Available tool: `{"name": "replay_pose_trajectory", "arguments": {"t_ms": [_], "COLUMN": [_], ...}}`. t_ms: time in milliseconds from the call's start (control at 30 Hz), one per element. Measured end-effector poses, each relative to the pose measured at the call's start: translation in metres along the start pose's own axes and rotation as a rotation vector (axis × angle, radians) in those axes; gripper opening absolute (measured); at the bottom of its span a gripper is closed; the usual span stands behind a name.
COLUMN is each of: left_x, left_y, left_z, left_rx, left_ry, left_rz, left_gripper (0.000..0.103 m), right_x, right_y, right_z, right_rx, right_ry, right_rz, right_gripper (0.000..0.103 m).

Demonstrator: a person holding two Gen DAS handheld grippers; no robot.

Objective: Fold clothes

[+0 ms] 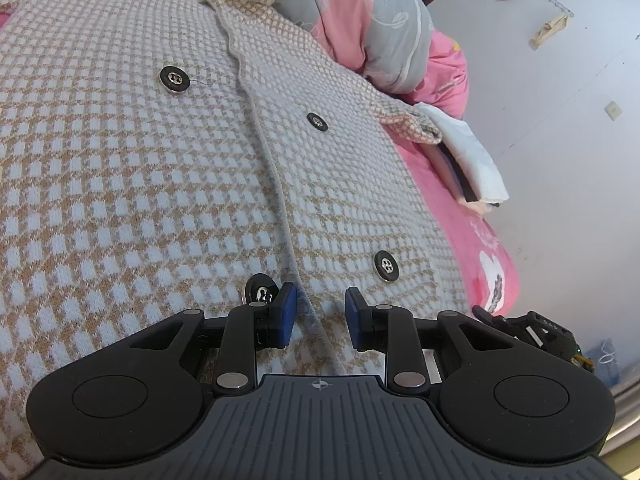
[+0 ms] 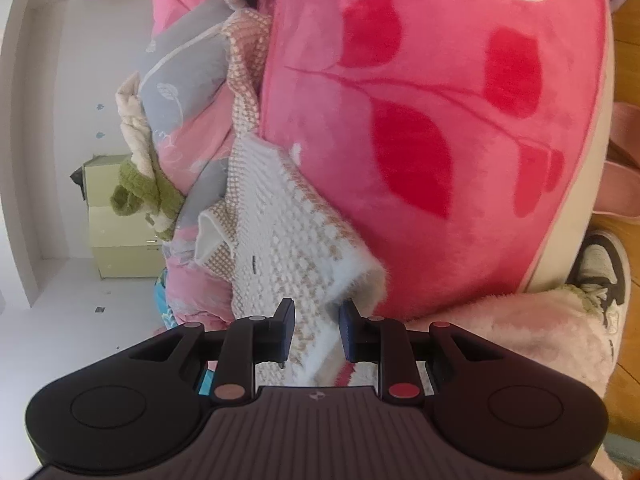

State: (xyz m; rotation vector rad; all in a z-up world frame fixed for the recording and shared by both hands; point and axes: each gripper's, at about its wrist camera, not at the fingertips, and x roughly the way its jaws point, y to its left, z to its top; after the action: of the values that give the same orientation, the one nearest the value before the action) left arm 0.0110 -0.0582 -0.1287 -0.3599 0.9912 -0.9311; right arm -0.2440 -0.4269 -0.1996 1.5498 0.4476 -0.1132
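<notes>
Left wrist view: the beige-and-white checked knit cardigan with black buttons (image 1: 168,168) lies front-up across the pink fleece bedspread (image 1: 476,232), filling the left and centre of the frame; its collar is at top centre. The left gripper (image 1: 320,314) sits at bottom centre with its blue pads spread, the front placket edge running between them. No pinch visible.

Right wrist view: a cuffed part of the same cardigan, probably a sleeve, hangs from centre to lower centre against the bedspread. The right gripper (image 2: 316,332) has fingers spread, with the white ribbed edge lying in the gap; whether either pad touches the knit, I cannot tell.

Handling judgement: thick, soft knit, fairly heavy for a garment, limp, will drape and stretch if lifted by one point. Not slippery; the fuzzy surface should grip well. Buttons are hard lumps, so avoid clamping on them. Best holds: ribbed cuff, hem corners, shoulder seams.

Fold stage: body looks spread flat; nothing further settled.
</notes>
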Motion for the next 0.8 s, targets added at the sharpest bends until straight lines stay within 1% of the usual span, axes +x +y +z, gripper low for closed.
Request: {"name": "replay_pose_trajectory", "arguments": {"t_ms": [167,233,333,367,400,567,800], "left_x": [0.0,0.0,0.001,0.001,0.002,0.006,0.014], "left_y": [-0.001,-0.002,-0.002,-0.002,-0.003,-0.008,-0.013], "left_z": [-0.001,-0.001,-0.001,-0.001,-0.001,0.0,0.0], "left_rx": [0.004,0.007,0.005,0.003,0.003,0.014,0.031], "left_ry": [-0.008,-0.011,-0.012,-0.013,-0.012,-0.008,0.001], "left_rz": [0.004,0.01,0.014,0.012,0.01,-0.002,-0.012], "left_gripper": [0.025,0.021,0.015,0.012,0.01,0.008,0.008], "right_x": [0.005,0.006,0.004,0.002,0.001,-0.008,-0.012], "right_y": [-0.002,-0.001,0.003,0.004,0.005,0.01,0.013], "right_z": [0.001,0.001,-0.001,-0.001,-0.001,0.001,0.005], "right_rx": [-0.007,-0.018,-0.066,-0.082,-0.098,-0.13,-0.144], "right_ry": [-0.002,-0.015,-0.055,-0.069,-0.083,-0.135,-0.175], "right_rz": [-0.022,-0.027,-0.05,-0.057,-0.063,-0.05,-0.038], "right_gripper": [0.025,0.024,0.014,0.007,0.003,0.001,0.001]}}
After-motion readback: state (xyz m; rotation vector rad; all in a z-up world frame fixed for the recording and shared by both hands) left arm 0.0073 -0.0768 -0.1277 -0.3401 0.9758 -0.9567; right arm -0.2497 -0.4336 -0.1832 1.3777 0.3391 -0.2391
